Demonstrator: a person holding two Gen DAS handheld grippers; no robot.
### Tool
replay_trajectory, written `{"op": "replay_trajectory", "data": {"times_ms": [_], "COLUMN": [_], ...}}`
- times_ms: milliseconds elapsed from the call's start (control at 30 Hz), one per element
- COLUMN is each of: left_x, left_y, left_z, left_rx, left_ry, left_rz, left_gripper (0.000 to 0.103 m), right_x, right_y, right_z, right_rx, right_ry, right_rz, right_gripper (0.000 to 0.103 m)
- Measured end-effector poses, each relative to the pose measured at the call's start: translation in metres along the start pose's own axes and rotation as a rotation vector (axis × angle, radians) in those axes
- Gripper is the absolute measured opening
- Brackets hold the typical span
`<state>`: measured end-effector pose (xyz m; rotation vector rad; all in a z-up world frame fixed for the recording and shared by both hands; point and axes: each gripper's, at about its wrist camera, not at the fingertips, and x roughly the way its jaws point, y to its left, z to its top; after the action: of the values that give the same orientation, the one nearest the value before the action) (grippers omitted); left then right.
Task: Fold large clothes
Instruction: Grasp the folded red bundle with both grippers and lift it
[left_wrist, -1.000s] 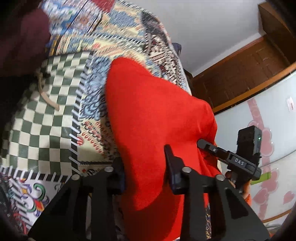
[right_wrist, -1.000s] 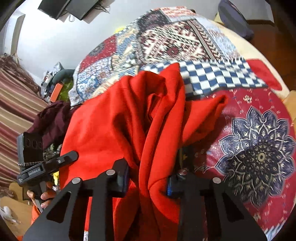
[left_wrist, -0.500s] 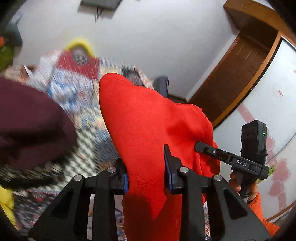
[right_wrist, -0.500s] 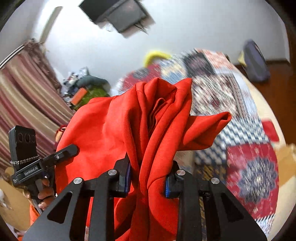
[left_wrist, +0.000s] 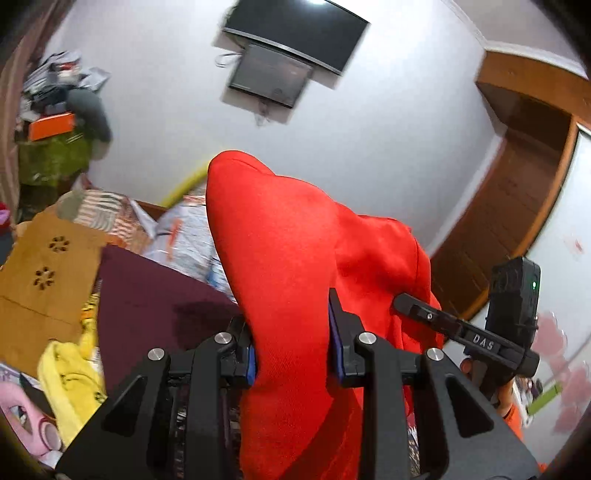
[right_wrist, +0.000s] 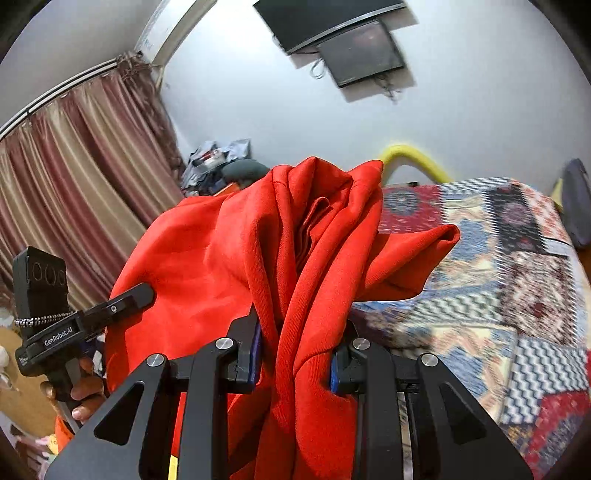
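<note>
Left wrist view shows the left gripper (left_wrist: 291, 347) clamped on a thick fold of the red garment (left_wrist: 295, 240), which rises toward 12 o'clock and drapes across to 3 o'clock, where the right gripper (left_wrist: 402, 302) bites into its far edge. From the right wrist view, the right gripper (right_wrist: 295, 354) is likewise closed on a bunched, creased mass of the red garment (right_wrist: 221, 251), with the left gripper (right_wrist: 147, 291) entering the cloth at 9 o'clock. The garment hangs lifted between both tools, clear of the patchwork bedspread (right_wrist: 498, 295) at 3 o'clock. The step looks like raising and spreading the piece before laying it flat; doing it well probably means drawing the two grips apart evenly until the crumpled middle pulls taut, keeping both holds firm so heavy fabric does not slip. Compared with a second ago, both cameras tilt much higher: the wall screen (left_wrist: 273, 74) and ceiling now fill the top, and the bedspread that filled the frames has dropped away.
</note>
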<state>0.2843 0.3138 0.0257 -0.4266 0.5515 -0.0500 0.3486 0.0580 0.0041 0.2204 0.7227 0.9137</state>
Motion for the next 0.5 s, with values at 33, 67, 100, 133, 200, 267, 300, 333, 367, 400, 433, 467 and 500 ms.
{"op": "replay_trajectory", "data": {"times_ms": [33, 67, 100, 133, 200, 267, 300, 333, 367, 400, 433, 467, 500], "left_x": [0.0, 0.002, 0.004, 0.008, 0.015, 0.031, 0.04, 0.05, 0.058, 0.067, 0.074, 0.081, 0.088], "left_y": [0.014, 0.023, 0.034, 0.047, 0.073, 0.097, 0.112, 0.127, 0.137, 0.149, 0.158, 0.171, 0.184], "left_z": [0.006, 0.009, 0.013, 0.016, 0.02, 0.022, 0.022, 0.021, 0.02, 0.016, 0.011, 0.007, 0.002], "left_rx": [-0.01, -0.016, -0.024, -0.033, -0.062, -0.092, -0.107, -0.127, -0.141, -0.155, -0.165, -0.176, -0.199], "left_ry": [-0.003, -0.003, 0.001, 0.009, 0.032, 0.065, 0.086, 0.11, 0.128, 0.149, 0.166, 0.182, 0.197], "left_rz": [0.017, 0.028, 0.043, 0.059, 0.078, 0.097, 0.111, 0.126, 0.135, 0.148, 0.161, 0.173, 0.171], "left_gripper": [0.03, 0.03, 0.03, 0.03, 0.03, 0.03, 0.03, 0.03, 0.03, 0.03, 0.031, 0.032, 0.033], "right_x": [0.014, 0.028, 0.039, 0.053, 0.079, 0.108, 0.119, 0.13, 0.146, 0.157, 0.167, 0.178, 0.188], "right_y": [0.006, 0.01, 0.011, 0.014, 0.016, 0.015, 0.013, 0.009, 0.002, -0.003, -0.007, -0.011, -0.013], "right_z": [0.003, 0.006, 0.007, 0.008, 0.009, 0.008, 0.007, 0.005, 0.002, 0.001, -0.002, -0.007, -0.009], "right_rx": [0.0, 0.009, 0.014, 0.016, 0.018, 0.021, 0.031, 0.05, 0.079, 0.1, 0.114, 0.118, 0.116], "right_ry": [0.008, 0.02, 0.033, 0.049, 0.089, 0.126, 0.141, 0.16, 0.184, 0.202, 0.22, 0.244, 0.259], "right_rz": [0.01, 0.023, 0.032, 0.035, 0.036, 0.026, 0.024, 0.024, 0.023, 0.023, 0.017, 0.005, -0.01], "right_gripper": [0.024, 0.024, 0.024, 0.024, 0.024, 0.024, 0.024, 0.024, 0.024, 0.024, 0.025, 0.025, 0.026]}}
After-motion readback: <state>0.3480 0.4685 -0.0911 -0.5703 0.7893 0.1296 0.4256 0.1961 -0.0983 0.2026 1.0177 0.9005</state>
